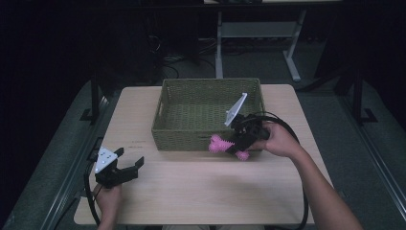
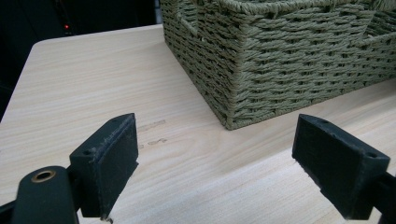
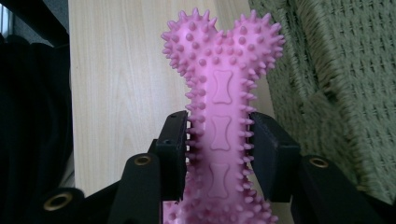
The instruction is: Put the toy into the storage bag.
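A pink spiky bone-shaped toy [image 3: 222,107] is clamped at its shaft between the black jaws of my right gripper [image 3: 219,140]. In the high view the right gripper [image 1: 234,143] holds the toy [image 1: 219,143] just in front of the near wall of a green woven basket [image 1: 191,136], slightly above the table. Near the table's front left corner, my left gripper [image 1: 125,162] rests with its jaws wide apart. In the left gripper view its gripper [image 2: 217,163] has nothing but bare wood between the jaws, and the basket's corner [image 2: 233,98] stands ahead.
The light wooden table [image 1: 201,191] has free room across its front. A black cable [image 1: 292,139] loops from the right gripper toward the table's right edge. Dark floor and a white desk frame [image 1: 292,57] lie beyond the far edge.
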{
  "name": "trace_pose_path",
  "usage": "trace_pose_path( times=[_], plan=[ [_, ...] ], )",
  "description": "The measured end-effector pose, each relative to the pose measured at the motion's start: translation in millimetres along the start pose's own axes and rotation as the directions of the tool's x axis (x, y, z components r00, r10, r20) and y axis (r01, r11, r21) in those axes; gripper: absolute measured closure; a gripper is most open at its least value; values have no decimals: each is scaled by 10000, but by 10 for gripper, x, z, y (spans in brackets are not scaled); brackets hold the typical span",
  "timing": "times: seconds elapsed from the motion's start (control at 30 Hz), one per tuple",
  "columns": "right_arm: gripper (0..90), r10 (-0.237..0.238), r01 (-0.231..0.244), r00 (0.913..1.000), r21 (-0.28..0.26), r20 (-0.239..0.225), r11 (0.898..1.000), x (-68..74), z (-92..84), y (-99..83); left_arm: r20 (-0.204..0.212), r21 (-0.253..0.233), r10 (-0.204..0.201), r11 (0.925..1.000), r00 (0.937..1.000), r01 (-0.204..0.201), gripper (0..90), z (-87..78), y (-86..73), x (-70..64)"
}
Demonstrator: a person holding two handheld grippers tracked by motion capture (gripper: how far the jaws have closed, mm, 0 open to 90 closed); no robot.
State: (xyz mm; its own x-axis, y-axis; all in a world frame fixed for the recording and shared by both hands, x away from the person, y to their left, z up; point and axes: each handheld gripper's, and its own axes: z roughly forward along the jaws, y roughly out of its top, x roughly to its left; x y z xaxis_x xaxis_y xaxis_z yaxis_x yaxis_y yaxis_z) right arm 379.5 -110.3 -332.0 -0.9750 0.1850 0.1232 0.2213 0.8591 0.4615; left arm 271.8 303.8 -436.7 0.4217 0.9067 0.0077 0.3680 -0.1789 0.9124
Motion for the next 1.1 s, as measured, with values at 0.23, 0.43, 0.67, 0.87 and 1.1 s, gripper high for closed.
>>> trace_pose_path(
  times=[0.23, 0.43, 0.67, 0.87, 1.1],
  plan=[
    [582, 15, -15, 10000, 5, 25, 10000, -72, -52, 65, -3, -19, -2, 10000, 10000, 2, 139, 6, 1, 0],
    [582, 70, -70, 10000, -26, 63, 10000, -137, -92, 112, 39, -12, 6, 10000, 10000, -6, 138, 11, 1, -4],
    [582, 11, -11, 10000, -58, 59, 10000, -203, -143, 172, 42, -14, -9, 10000, 10000, 9, 139, 11, 2, -3],
    [581, 97, -97, 9999, -86, 86, 9999, -287, -225, 213, 50, 3, -1, 10000, 10000, 1, 138, 19, 2, -9],
    [581, 224, -222, 9997, -222, 82, 9995, -393, -288, 258, 33, -5, -2, 10000, 10000, 2, 139, 15, 1, -2]
  ],
)
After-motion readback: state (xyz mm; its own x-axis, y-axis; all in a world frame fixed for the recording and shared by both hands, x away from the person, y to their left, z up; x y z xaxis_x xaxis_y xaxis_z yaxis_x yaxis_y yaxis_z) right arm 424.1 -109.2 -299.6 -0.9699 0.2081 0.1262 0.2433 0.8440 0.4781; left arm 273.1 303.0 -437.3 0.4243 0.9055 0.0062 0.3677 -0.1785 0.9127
